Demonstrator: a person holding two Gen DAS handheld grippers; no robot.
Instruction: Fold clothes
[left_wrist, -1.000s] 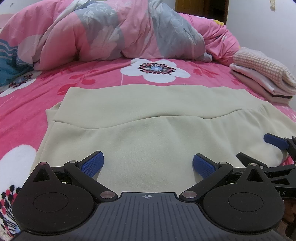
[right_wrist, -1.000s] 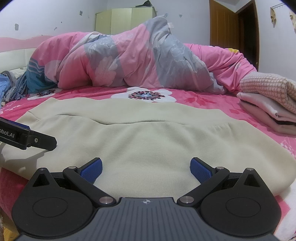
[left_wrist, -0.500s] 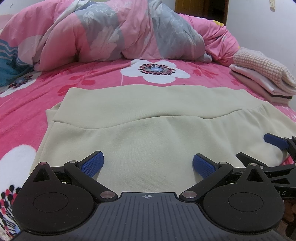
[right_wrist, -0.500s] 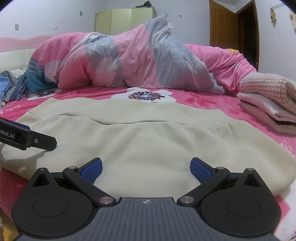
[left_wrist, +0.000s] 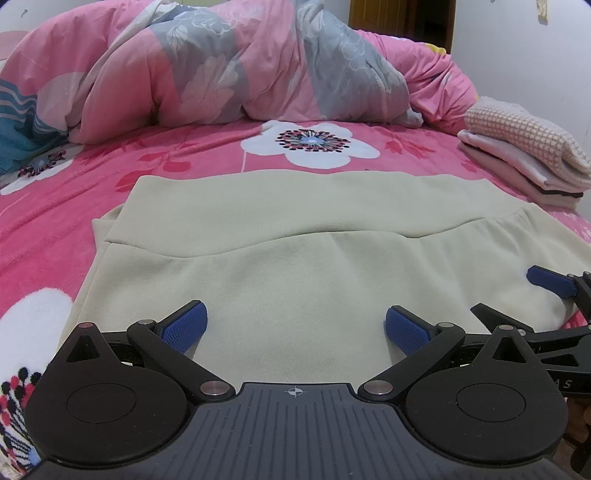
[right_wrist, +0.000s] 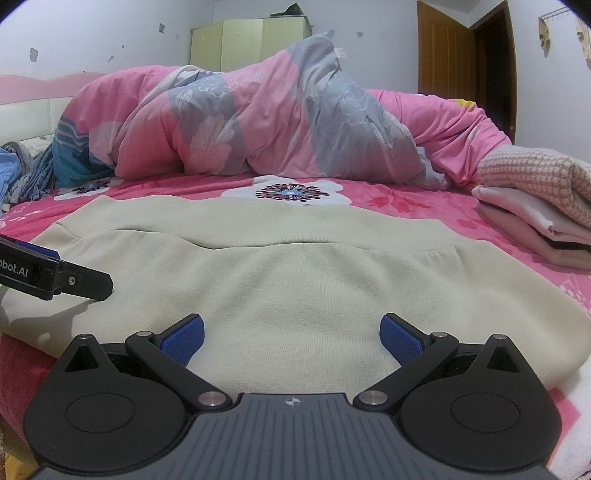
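At the bottom of the left wrist view, the left gripper (left_wrist: 294, 326) has its jaws spread wide, holding nothing. The right gripper (right_wrist: 291, 338) at the bottom of its own view is the same — wide apart, empty. Both hang low over the near edge of the cream garment (left_wrist: 295, 266), which lies flat across the middle of the frame on the pink floral bedsheet (left_wrist: 55, 229). Farther, at the right edge, there is a stack of folded clothes (left_wrist: 517, 147) — behind, across the top, a bunched pink and grey duvet (left_wrist: 229, 66).
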